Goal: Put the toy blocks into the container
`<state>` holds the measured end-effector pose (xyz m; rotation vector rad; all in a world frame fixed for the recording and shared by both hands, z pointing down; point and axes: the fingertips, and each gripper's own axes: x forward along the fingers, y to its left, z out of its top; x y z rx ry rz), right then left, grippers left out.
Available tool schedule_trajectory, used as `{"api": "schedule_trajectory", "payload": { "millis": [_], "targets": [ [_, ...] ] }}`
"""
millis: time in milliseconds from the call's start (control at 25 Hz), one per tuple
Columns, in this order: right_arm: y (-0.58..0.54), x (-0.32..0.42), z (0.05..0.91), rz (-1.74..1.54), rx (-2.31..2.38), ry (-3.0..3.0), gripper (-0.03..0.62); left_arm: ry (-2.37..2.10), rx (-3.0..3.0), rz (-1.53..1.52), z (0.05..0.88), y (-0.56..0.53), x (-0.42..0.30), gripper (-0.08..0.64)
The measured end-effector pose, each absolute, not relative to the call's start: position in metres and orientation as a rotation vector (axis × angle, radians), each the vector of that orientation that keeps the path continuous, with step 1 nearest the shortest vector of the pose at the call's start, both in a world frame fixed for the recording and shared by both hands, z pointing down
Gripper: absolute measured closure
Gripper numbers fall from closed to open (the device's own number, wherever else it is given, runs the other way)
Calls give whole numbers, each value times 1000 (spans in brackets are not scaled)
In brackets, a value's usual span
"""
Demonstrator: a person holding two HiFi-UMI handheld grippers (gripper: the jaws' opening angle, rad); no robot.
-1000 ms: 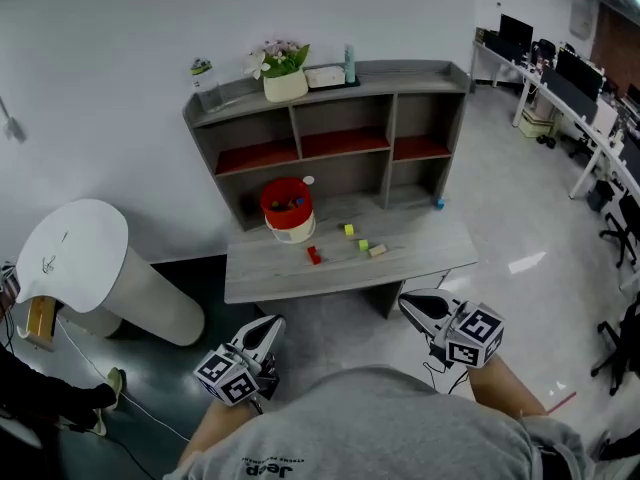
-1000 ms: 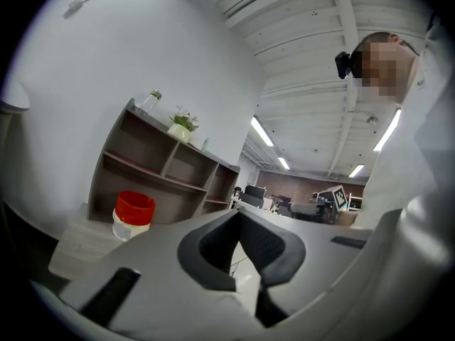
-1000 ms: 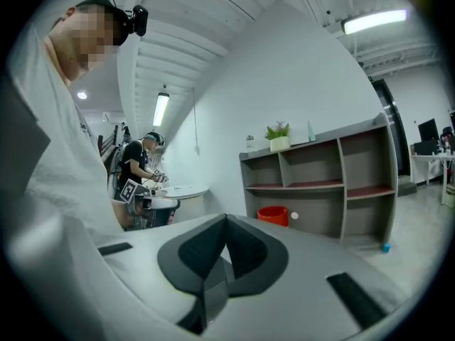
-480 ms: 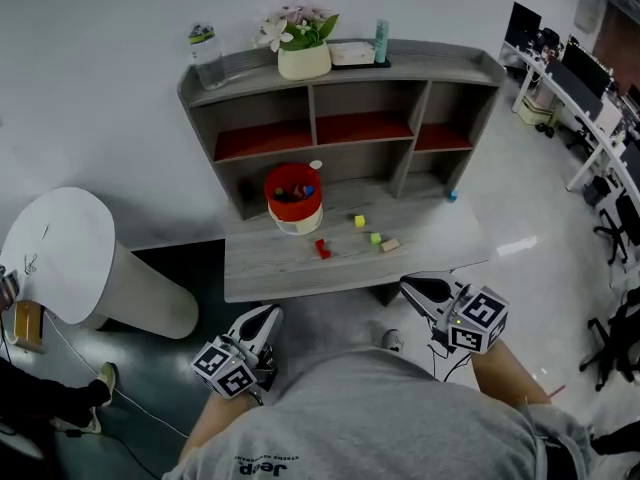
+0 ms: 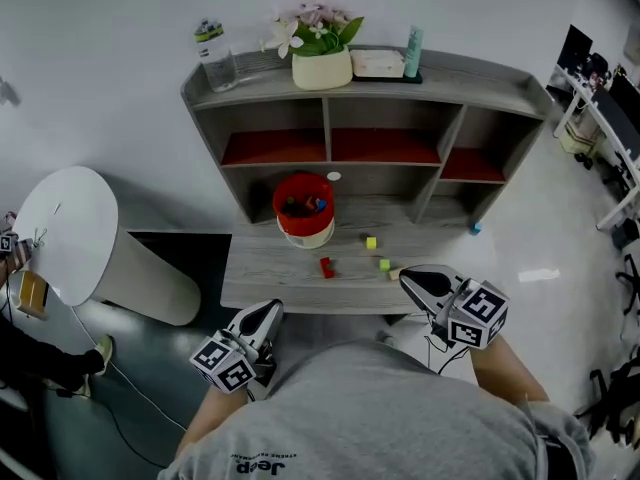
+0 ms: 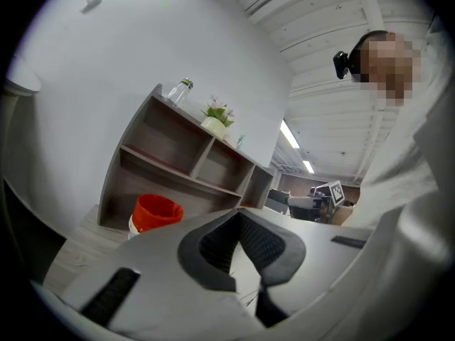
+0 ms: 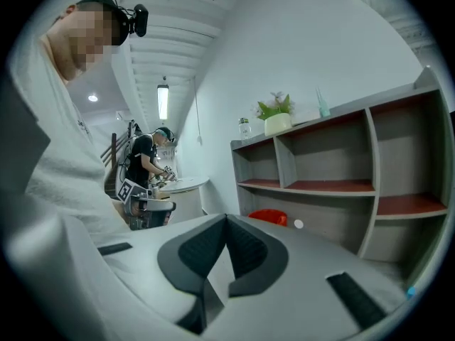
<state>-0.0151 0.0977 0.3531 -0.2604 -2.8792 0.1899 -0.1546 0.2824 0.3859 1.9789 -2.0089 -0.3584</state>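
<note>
Hovering at the near edge of the tabletop [image 5: 262,280], the left tool [image 5: 267,314] and right tool [image 5: 414,282] are both sitting closed and empty, since the toy blocks [image 5: 326,266] are lying loose beside the red container [image 5: 303,198].

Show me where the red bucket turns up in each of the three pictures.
Head view: bucket at centre, on the desk in front of the shelf.
Left gripper view: bucket at lower left, just above the jaws.
Right gripper view: bucket as a red sliver at centre, right above the jaws.
Shared landmark: the flower pot atop the shelf, higher than the bucket in all three.
</note>
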Motion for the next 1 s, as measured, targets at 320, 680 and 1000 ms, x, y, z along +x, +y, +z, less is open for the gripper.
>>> {"api": "schedule_trajectory", "payload": {
  "millis": [320, 680, 1000],
  "targets": [
    [-15, -1, 365, 165, -347, -2866, 592, -2032, 1935, -205, 417, 151, -136, 545],
    [-81, -10, 393, 285, -275, -2884, 592, -1886, 1988, 42, 468, 54, -139, 545],
    [-82, -31, 407, 328, -32, -2859, 592, -1549, 2193, 360, 533, 16, -130, 545]
  ]
}}
